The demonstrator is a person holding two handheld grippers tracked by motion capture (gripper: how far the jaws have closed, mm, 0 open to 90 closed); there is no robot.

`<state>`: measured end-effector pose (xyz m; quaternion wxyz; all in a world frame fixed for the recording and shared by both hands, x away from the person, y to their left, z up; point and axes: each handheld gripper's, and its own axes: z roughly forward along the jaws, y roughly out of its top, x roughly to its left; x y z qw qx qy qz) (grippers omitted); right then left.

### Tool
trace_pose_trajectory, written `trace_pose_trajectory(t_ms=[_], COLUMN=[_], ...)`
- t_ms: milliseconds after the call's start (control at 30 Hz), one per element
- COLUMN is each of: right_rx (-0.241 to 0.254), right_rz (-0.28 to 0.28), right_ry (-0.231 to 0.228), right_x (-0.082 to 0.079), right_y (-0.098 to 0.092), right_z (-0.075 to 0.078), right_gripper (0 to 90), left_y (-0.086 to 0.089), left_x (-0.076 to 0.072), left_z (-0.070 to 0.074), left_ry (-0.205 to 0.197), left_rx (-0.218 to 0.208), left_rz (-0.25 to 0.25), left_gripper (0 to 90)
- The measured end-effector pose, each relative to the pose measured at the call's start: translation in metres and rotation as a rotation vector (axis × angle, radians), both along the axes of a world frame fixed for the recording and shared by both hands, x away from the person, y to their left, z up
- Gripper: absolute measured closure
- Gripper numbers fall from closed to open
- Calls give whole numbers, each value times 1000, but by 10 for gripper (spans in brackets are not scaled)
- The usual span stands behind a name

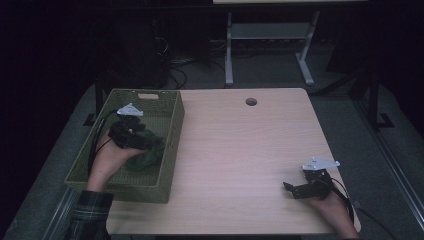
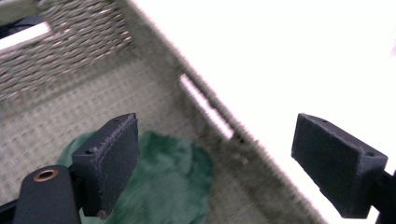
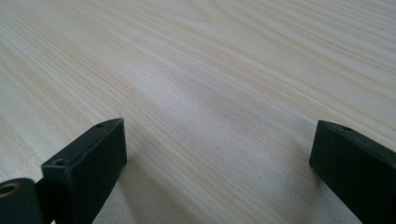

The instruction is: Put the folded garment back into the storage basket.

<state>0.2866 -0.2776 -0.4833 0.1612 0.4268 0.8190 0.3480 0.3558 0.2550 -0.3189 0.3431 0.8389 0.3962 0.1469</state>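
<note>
Progress looked near done: fuzzy dark-green cloth (image 2: 163, 182) lay inside woven olive-green rectangular basket (image 1: 170, 145) w/ left claw (image 2: 224, 158) wide open just above it, holding nothing, while right claw (image 3: 219, 172) sat open & empty over pale wooden surface (image 1: 240, 150).

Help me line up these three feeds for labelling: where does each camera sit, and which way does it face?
High view: above the person's side, looking forward and down on the table; forearms, both grippers.
Left gripper view: on the left gripper, into the basket at the green cloth, both shared with high view.
Right gripper view: on the right gripper, along bare tabletop.
</note>
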Motion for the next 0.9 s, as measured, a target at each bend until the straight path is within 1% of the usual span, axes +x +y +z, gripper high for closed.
trace_pose_trajectory(t_ms=[167,267,333,400,433,467,600,700,800,900], right_rx=[0,0,0,0,1,1,0,0,0,0], right_rz=[0,0,0,0,0,0,0,0,0,0], right_ry=[0,0,0,0,0,0,0,0,0,0], right_x=[0,0,0,0,0,0,0,0,0,0], right_y=[0,0,0,0,0,0,0,0,0,0], right_z=[0,0,0,0,0,0,0,0,0,0], right_gripper=[35,36,36,35,35,36,35,36,36,36], left_y=[-25,-37,-50,-58,-58,-75,-96,-113,-129,-145], left_x=[-2,-2,-3,-4,-4,-5,-6,-6,-8,-12], left_z=[4,5,5,4,4,0,-7,-14,-21,-32], left_ry=[-22,-30,-35,-36,-36,-40,-40,-34,-40,-43], left_rx=[-17,-36,-60,-66,-66,-75,-90,-86,-76,-69], left_rz=[-30,-42,-58,-74,-74,-101,-118,-136,-149,-161], left_gripper=[144,144,145,145,145,145,145,145,145,143])
